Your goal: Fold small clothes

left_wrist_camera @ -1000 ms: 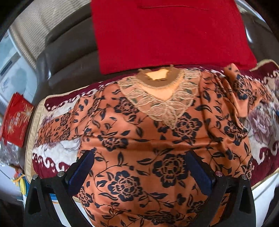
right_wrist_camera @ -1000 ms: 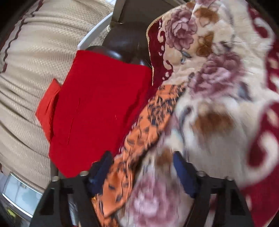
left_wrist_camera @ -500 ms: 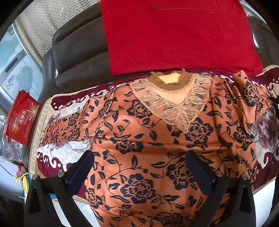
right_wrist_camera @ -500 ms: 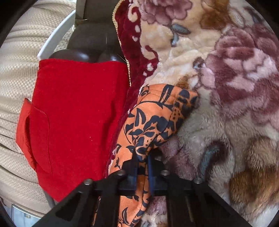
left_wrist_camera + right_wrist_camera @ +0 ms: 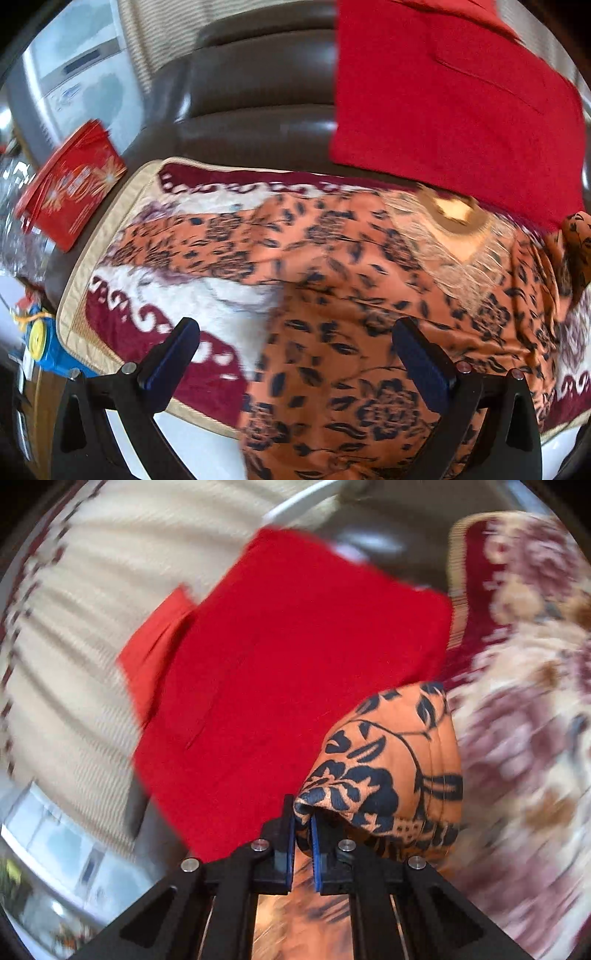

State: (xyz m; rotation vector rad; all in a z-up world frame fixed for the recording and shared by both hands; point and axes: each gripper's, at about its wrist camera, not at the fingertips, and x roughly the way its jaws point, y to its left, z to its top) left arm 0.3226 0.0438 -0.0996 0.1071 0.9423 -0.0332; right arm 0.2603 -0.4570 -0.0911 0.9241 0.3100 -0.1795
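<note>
1. Orange floral blouse (image 5: 369, 295) lies face up on the plush floral blanket (image 5: 147, 321) over the sofa seat, with its right sleeve (image 5: 388, 760) now lifted clear of the blanket.
2. Right gripper (image 5: 303, 834) is clamped on that sleeve's cuff; half a second ago the cuff lay on the pile, so the inward sleeve fold looks underway.
3. Left gripper (image 5: 295, 354) hangs with fingers spread wide, holding nothing; it has swung from the blouse's middle toward the other sleeve.
4. Red cushion (image 5: 443, 110) stays propped behind.
</note>
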